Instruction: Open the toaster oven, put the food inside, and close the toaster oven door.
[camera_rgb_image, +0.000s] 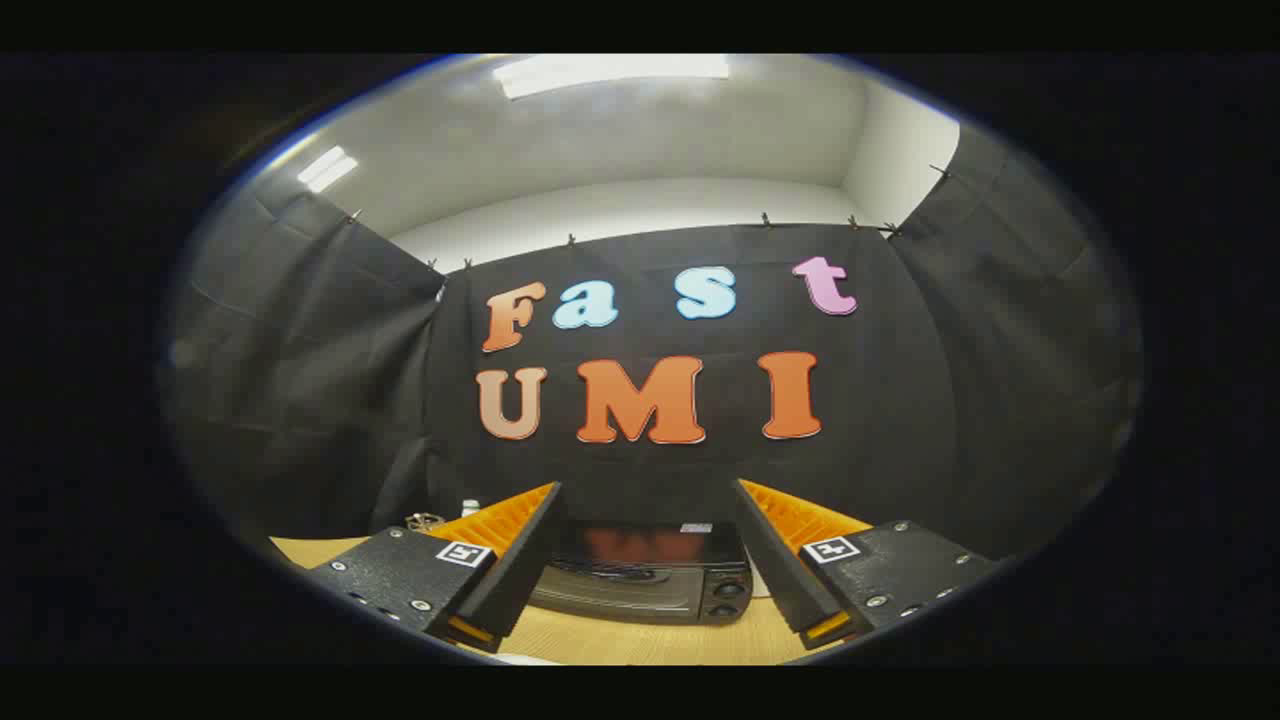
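The gripper (645, 560) was held above the wooden counter (620, 640) with its jaws spread wide and grasping nothing. The toaster oven (645, 580) stood on the counter just ahead, framed between the two fingers (510, 570), its glass door closed (control knobs (727, 598) on its right side). A small white-capped container (470, 507) stood behind the left finger, near the booth wall (300, 400).

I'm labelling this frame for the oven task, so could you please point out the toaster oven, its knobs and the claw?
toaster oven (640, 580): gripper view, on the dark glass door.
knobs (728, 590): gripper view, on the upper knob, right of the door.
claw (648, 560): gripper view, midway between its open fingers, nothing held.
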